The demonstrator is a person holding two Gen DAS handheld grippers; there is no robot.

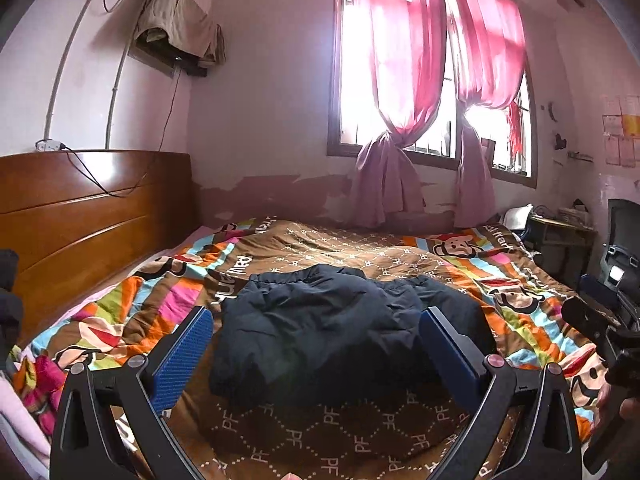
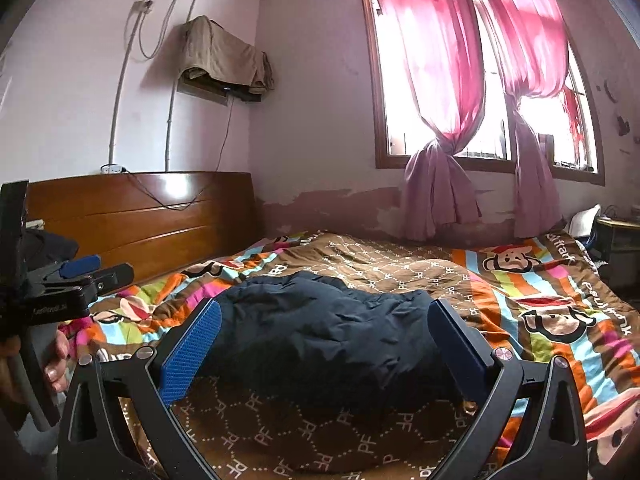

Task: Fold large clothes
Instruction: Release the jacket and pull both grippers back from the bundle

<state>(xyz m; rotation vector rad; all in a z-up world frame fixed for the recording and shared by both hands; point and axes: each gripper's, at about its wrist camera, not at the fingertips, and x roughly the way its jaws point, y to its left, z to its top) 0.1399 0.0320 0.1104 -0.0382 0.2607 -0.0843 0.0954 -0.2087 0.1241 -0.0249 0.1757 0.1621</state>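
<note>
From the left wrist view, the left gripper (image 1: 316, 344) hangs over the near edge of the bed, its blue ribbed fingers (image 1: 182, 356) spread wide with nothing between them. Ahead of it, in the middle of the bed, lies a dark navy padded garment (image 1: 340, 332), bunched into a low rumpled mound on the brown and rainbow-striped cartoon monkey quilt (image 1: 520, 292). It is not clear from here whether it is a jacket or trousers. At the right edge, the right gripper (image 1: 600, 328) shows only as a dark shape. A wooden headboard (image 1: 80, 208) stands to the left, and knotted pink curtains (image 1: 400, 80) hang at the window beyond.

From the right wrist view, the right gripper (image 2: 326, 346) is likewise released, fingers apart and empty, with the same navy mound lying just past them on the quilt. The left gripper appears at the left edge, held in a person's hand (image 2: 56, 360).

The garment looks soft and puffy, probably light for its bulk, with a smooth shell that may slip under the pads and spring back after creasing. I would guess the best hold is at a hem or seamed edge on each near side, pinching through the padding, so the piece can be lifted and spread flat first.
</note>
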